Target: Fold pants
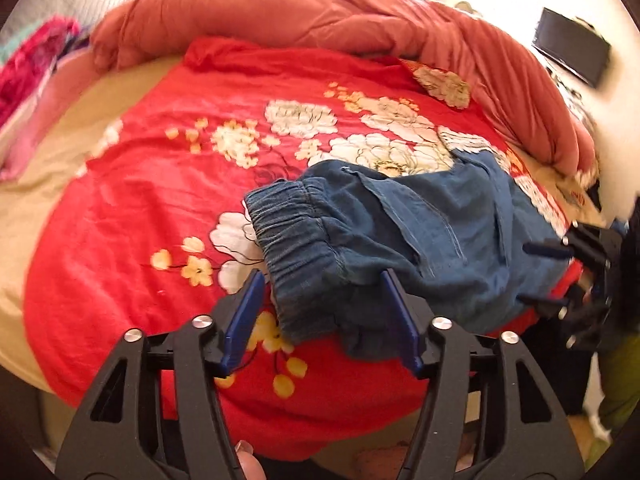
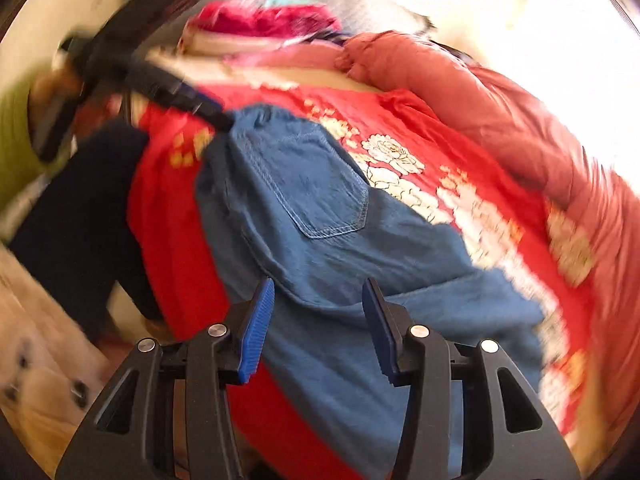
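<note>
Blue denim pants (image 1: 420, 240); red sheet (image 1: 140, 200), white-yellow flowers; salmon quilt (image 1: 320, 12); blue fingers (image 1: 244, 316)

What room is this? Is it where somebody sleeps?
Most likely a bedroom. The jeans lie on a bed with a red flowered sheet, a pink quilt is bunched along its far side, and a dark screen hangs on the wall.
</note>
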The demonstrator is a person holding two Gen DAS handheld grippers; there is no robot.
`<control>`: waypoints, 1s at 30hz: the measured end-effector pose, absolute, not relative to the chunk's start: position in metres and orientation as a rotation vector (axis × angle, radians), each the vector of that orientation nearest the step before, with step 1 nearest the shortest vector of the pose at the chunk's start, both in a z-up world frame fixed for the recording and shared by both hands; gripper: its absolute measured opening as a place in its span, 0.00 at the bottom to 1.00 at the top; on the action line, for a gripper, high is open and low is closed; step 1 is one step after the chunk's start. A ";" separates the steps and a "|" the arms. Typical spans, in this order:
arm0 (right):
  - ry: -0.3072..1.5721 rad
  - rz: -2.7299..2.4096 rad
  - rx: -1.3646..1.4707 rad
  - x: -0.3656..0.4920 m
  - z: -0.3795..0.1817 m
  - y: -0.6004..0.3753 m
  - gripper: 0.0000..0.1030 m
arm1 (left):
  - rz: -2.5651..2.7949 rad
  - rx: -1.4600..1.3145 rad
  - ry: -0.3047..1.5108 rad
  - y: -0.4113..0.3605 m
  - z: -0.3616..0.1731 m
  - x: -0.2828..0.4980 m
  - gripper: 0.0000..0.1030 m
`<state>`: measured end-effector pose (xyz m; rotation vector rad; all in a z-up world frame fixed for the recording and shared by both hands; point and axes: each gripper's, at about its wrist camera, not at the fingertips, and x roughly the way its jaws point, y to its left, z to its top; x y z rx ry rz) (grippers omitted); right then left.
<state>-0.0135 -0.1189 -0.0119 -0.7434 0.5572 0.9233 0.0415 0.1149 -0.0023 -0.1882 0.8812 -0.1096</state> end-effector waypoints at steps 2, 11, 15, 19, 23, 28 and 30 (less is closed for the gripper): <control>0.528 0.927 -0.854 -0.014 -0.019 -0.112 0.43 | -0.109 -0.209 0.914 0.116 -0.009 0.052 0.52; 0.607 0.974 -0.786 0.008 -0.022 -0.097 0.03 | -0.080 -0.188 0.923 0.115 -0.003 0.058 0.30; 0.648 1.058 -0.591 0.002 -0.003 -0.117 0.03 | -0.091 -0.159 0.919 0.116 0.001 0.042 0.30; 0.690 1.066 -0.582 -0.011 -0.014 -0.122 0.04 | -0.113 -0.169 0.957 0.115 -0.015 0.032 0.31; 0.775 1.031 -0.570 -0.012 -0.045 -0.115 0.08 | -0.105 -0.133 0.985 0.110 -0.027 0.034 0.34; 0.779 1.061 -0.448 -0.012 -0.028 -0.123 0.31 | -0.075 -0.084 0.983 0.107 -0.028 0.035 0.49; 0.725 1.080 -0.381 -0.013 -0.010 -0.133 0.36 | -0.053 -0.115 0.978 0.115 -0.025 0.030 0.56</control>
